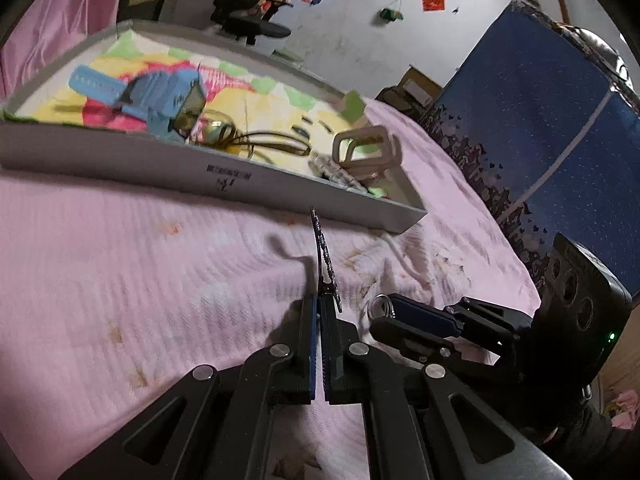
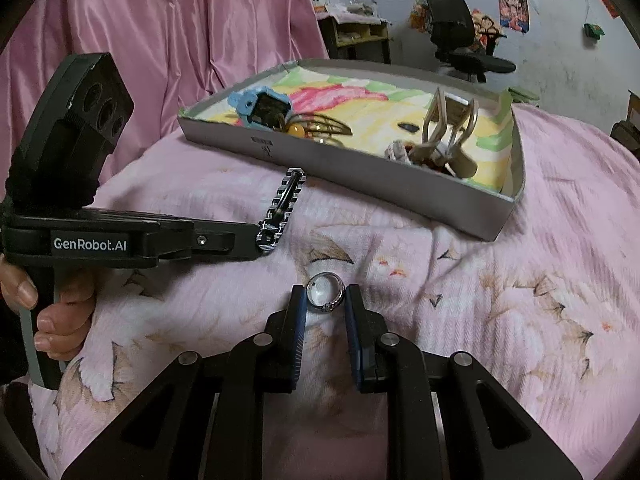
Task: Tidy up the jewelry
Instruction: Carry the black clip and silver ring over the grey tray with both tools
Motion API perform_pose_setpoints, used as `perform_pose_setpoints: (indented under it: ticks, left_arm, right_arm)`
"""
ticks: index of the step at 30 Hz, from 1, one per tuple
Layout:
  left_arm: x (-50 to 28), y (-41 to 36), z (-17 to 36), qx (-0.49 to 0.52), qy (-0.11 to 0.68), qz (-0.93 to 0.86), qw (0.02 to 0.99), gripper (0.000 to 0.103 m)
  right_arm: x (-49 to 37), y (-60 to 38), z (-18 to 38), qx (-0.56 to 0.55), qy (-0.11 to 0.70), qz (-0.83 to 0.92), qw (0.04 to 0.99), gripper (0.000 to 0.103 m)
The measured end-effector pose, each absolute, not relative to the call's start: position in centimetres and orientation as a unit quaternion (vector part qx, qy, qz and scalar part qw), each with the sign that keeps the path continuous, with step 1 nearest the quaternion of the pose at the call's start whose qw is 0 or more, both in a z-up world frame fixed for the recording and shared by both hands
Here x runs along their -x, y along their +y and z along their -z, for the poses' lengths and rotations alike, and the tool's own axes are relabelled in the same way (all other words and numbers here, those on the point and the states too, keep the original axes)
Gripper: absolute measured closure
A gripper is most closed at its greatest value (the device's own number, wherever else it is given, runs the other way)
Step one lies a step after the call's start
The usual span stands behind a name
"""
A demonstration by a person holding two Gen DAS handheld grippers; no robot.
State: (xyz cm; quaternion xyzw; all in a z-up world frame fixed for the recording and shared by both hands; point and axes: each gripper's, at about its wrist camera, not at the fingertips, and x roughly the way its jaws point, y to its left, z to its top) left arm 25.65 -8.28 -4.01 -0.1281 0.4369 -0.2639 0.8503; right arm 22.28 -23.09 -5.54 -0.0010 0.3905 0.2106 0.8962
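My left gripper (image 1: pixel 320 304) is shut on a black-and-silver patterned hair clip (image 1: pixel 323 252), held edge-on above the pink bedspread; the clip also shows in the right wrist view (image 2: pixel 282 210). My right gripper (image 2: pixel 325 300) is shut on a silver ring (image 2: pixel 326 292), held between the fingertips just above the bedspread; the ring also shows in the left wrist view (image 1: pixel 381 306). A shallow grey tray (image 2: pixel 360 168) with a colourful lining lies ahead of both grippers. It holds a blue watch (image 1: pixel 152 92), a beige claw clip (image 2: pixel 448 136) and other small pieces.
The pink bedspread (image 2: pixel 480 300) covers the bed. A pink curtain (image 2: pixel 180 20) hangs behind at the left. A dark blue starry panel (image 1: pixel 540 120) stands at the right. An office chair (image 2: pixel 460 28) stands by the far wall.
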Motion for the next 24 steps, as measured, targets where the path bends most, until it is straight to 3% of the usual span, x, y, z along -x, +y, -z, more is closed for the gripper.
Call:
perform_pose_setpoints:
  ticks: [12, 24]
  left_arm:
    - [-25.8, -7.7, -0.5, 0.095, 0.359, 0.229, 0.900, 0.100]
    - [-31.6, -8.7, -0.5, 0.066, 0.396, 0.183, 0.897, 0.100]
  right_arm:
    - [-22.2, -24.7, 1.1, -0.003, 0.294, -0.188, 0.937, 0.086]
    - [-27.8, -24.9, 0.8, -0.003, 0.295, -0.125, 0.947, 0.086]
